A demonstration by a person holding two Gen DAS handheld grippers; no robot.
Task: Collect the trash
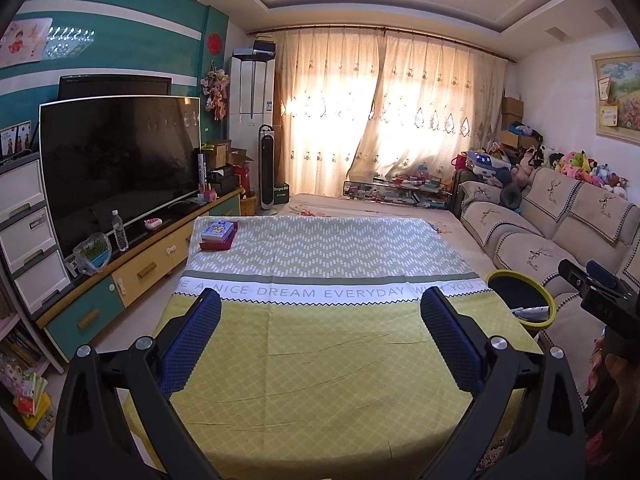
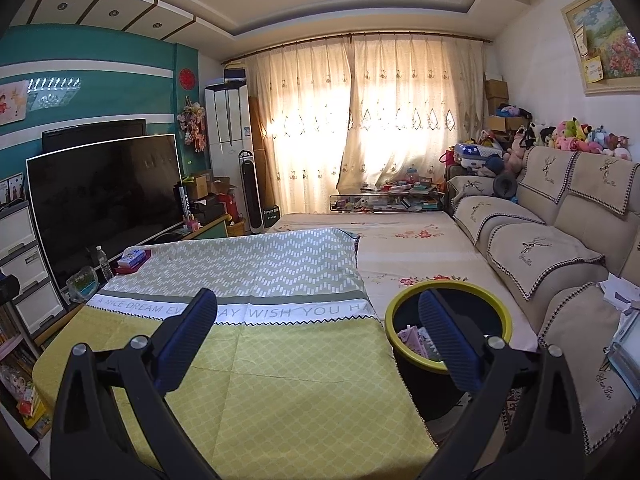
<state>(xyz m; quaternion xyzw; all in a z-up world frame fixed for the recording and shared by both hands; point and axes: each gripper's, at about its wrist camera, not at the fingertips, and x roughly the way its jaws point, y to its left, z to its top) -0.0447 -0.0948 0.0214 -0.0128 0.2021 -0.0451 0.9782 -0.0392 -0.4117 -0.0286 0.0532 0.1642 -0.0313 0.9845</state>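
Observation:
A black trash bin with a yellow rim (image 2: 400,304) stands at the table's right edge, with paper scraps (image 2: 414,340) inside; it also shows in the left wrist view (image 1: 552,304). My left gripper (image 1: 320,300) is open and empty above the yellow-green tablecloth (image 1: 320,352). My right gripper (image 2: 318,304) is open and empty, its right finger (image 2: 448,336) over the bin. The right gripper's body shows at the right edge of the left wrist view (image 1: 600,296). Crumpled papers (image 2: 620,292) lie on the sofa.
A blue and red box stack (image 1: 218,234) sits at the table's far left corner. A TV (image 1: 120,160) on a low cabinet, with a bottle (image 1: 120,232), stands left. A beige sofa (image 2: 540,248) runs along the right. Curtains (image 1: 380,120) hang behind.

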